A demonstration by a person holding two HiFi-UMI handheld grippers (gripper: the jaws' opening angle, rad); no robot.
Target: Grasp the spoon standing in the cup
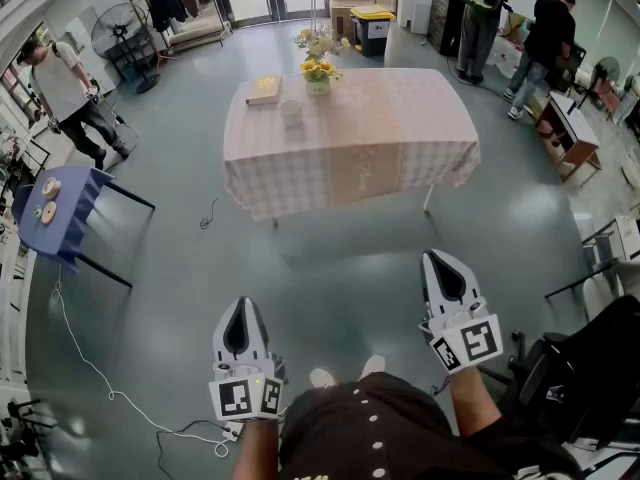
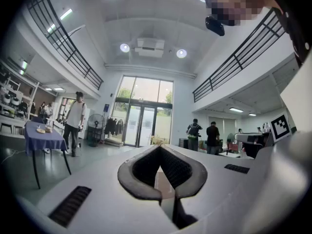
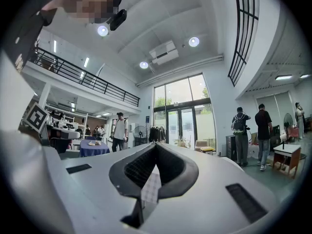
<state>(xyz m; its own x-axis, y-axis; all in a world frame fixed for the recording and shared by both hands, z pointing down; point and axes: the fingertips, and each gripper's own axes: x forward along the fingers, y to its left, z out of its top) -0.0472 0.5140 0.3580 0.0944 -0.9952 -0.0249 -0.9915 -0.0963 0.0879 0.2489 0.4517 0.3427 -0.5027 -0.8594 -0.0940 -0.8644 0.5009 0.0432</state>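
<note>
Both claws clenched on nothing: left gripper (image 1: 243, 310) and right gripper (image 1: 440, 268) are held level by the body, just carried. The cup (image 1: 291, 111) sits on the table (image 1: 380, 128), well apart. Spoon probably in it, too small to confirm. Walk-up needed first.

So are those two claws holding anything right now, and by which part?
Nothing. The left gripper and right gripper are both shut and empty; the cup stands far off on the table.
</note>
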